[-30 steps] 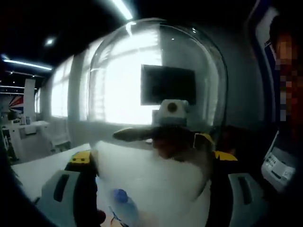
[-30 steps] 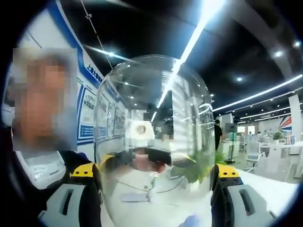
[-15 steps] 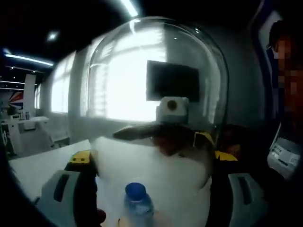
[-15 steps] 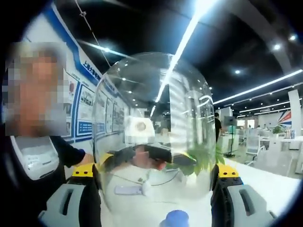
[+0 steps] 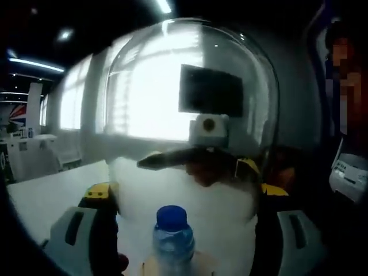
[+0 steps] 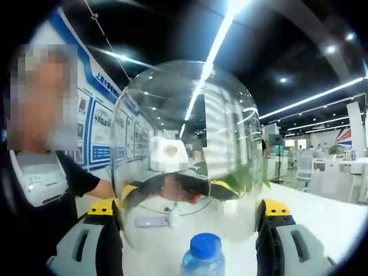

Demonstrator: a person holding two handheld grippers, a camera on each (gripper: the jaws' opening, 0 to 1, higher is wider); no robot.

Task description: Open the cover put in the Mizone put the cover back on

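A clear glass dome cover is held up between my two grippers, one on each side. My left gripper is shut on its lower walls, and my right gripper clamps it from the opposite side. Through the glass I see the right gripper in the left gripper view and the left gripper in the right gripper view. Below the dome stands the Mizone bottle with a blue cap. Its cap is about level with the dome's lower edge. A tan round base lies under the bottle.
The white table stretches to the left. A person in a black shirt stands close beside it. A small white device with a cable lies on the table, and green leaves show behind the glass. A dark screen hangs on the wall.
The bottle now reaches higher in both views, from just its cap to cap and shoulders. The held cover has come down toward it. Both grips are unchanged.
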